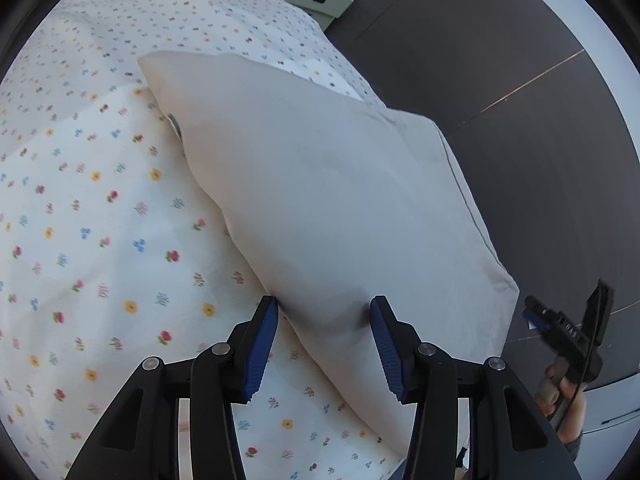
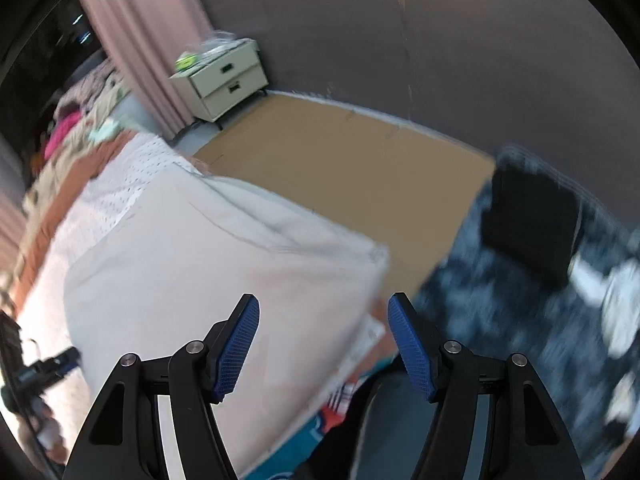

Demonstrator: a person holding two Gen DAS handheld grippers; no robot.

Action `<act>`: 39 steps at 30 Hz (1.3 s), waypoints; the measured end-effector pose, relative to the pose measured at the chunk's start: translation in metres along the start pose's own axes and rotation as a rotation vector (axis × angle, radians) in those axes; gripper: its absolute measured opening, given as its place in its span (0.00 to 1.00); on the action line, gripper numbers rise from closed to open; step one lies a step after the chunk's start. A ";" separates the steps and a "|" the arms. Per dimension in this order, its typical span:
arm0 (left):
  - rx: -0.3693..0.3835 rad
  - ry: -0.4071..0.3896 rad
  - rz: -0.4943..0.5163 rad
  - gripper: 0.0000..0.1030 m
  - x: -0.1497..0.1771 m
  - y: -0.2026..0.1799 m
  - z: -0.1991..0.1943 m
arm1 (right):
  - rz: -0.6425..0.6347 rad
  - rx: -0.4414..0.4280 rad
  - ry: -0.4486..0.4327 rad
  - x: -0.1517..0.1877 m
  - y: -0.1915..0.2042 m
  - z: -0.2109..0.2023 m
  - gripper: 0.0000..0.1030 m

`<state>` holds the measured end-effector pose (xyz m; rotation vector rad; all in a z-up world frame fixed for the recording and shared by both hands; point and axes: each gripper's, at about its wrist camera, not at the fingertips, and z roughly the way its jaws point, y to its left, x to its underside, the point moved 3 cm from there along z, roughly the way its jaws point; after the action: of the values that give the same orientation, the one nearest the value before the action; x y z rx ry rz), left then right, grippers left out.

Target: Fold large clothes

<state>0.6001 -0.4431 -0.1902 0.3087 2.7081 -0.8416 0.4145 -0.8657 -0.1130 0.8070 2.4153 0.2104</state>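
Observation:
A cream garment [image 1: 320,184], folded into a flat oblong, lies on a floral bedsheet [image 1: 100,220] near the bed's edge. My left gripper [image 1: 324,312] is open, its blue fingertips [image 1: 272,316] resting at the garment's near edge with cloth between them, not pinched. A hand holds my right gripper [image 1: 560,328] off the bed's side, to the right. In the blurred right wrist view the right gripper [image 2: 324,312] is open over the garment's [image 2: 208,248] near right corner, with nothing held. The left gripper [image 2: 44,364] shows at that view's lower left.
A pale two-drawer nightstand [image 2: 224,76] stands by a pink curtain [image 2: 148,32] beyond the bed. A cardboard sheet [image 2: 352,168] lies on the floor beside the bed, and a dark patterned cloth [image 2: 520,300] to its right. Other clothes are piled [image 2: 80,120] at the bed's far end.

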 end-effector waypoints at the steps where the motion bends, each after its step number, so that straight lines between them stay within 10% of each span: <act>1: -0.004 -0.001 0.004 0.48 -0.001 -0.001 0.004 | 0.026 -0.025 0.016 0.003 -0.004 0.008 0.64; 3: -0.006 -0.010 0.011 0.47 -0.002 -0.003 0.008 | 0.075 -0.059 0.031 0.009 -0.011 0.024 0.53; 5: -0.010 -0.018 0.006 0.41 -0.003 -0.003 0.015 | 0.113 -0.107 0.051 0.010 -0.013 0.040 0.17; 16: -0.072 -0.078 0.044 0.36 -0.035 -0.011 0.024 | 0.149 -0.051 -0.032 0.004 -0.005 0.046 0.08; 19: -0.083 -0.092 0.040 0.36 -0.034 -0.009 0.012 | 0.165 -0.064 -0.029 0.001 -0.008 0.042 0.13; 23: -0.095 -0.088 0.059 0.36 -0.029 -0.008 -0.008 | 0.149 -0.040 -0.042 0.006 -0.006 0.025 0.52; 31: -0.102 -0.133 0.134 0.41 -0.015 -0.033 -0.066 | 0.094 -0.055 -0.052 0.017 0.015 -0.015 0.62; 39: -0.115 -0.248 0.237 0.81 0.015 -0.069 -0.147 | 0.042 -0.033 -0.113 0.034 0.045 -0.089 0.86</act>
<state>0.5355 -0.4117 -0.0436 0.4564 2.4193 -0.6099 0.3642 -0.8062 -0.0422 0.8328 2.2848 0.2150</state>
